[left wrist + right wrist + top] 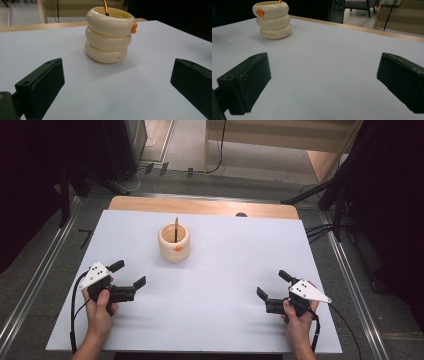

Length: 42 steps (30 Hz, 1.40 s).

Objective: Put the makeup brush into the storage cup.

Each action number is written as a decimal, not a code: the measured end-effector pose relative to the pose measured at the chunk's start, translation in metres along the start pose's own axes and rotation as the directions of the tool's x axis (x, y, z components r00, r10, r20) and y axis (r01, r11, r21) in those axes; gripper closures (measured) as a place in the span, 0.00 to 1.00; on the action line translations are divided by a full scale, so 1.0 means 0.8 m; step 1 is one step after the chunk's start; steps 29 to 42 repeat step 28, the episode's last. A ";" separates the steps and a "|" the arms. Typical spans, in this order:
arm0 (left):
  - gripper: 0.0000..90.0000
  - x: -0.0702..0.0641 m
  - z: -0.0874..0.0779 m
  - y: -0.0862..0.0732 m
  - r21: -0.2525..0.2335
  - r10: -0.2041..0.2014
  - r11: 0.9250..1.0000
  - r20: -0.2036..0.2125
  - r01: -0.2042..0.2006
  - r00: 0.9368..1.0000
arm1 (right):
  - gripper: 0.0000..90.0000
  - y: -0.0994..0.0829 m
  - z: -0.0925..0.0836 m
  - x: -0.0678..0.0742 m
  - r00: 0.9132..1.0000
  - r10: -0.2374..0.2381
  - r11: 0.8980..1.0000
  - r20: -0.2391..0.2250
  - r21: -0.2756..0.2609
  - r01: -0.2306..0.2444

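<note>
From the high view, the cream holder [174, 241] stands upright on the white table [225, 270], toward the far side and a little left of centre, with a pencil [176, 229] standing inside it. The left gripper [130, 275] rests near the front left edge, jaws spread wide and holding nothing, well apart from the holder. The right gripper [272, 285] sits near the front right edge, likewise spread and empty, farther from the holder than the left one.

In the left gripper view, the holder [108, 35] shows as three stacked rings with a small orange knob on one side, directly ahead between the two parted jaws but still some way off. The pencil [106, 7] leans against the far rim.

In the right gripper view, the holder [272, 20] stands off toward the upper left, well apart, with bare table between the wide-set jaws.

As a judgement, the work looks to be at its very start: nothing is grasped, the pencil sits in the holder, and the holder appears untouched. The whole reach and grasp is left to do, and the left gripper seems the better placed for it.
</note>
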<state>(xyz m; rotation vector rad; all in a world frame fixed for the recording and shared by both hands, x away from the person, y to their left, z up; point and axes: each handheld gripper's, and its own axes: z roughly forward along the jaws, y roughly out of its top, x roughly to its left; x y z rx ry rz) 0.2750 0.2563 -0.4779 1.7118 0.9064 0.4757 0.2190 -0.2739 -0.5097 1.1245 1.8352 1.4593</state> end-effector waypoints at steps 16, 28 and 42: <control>0.00 0.007 -0.029 -0.013 0.004 0.002 1.000 -0.035 -0.002 0.999 | 0.00 -0.001 -0.002 -0.002 1.000 0.004 1.000 0.010 0.000 -0.004; 0.00 0.019 -0.045 -0.015 -0.011 -0.011 1.000 -0.070 0.010 0.998 | 0.00 -0.004 -0.001 -0.005 1.000 0.026 1.000 0.006 0.002 -0.026; 0.00 0.019 -0.045 -0.015 -0.011 -0.011 1.000 -0.070 0.010 0.998 | 0.00 -0.004 -0.001 -0.005 1.000 0.026 1.000 0.006 0.002 -0.026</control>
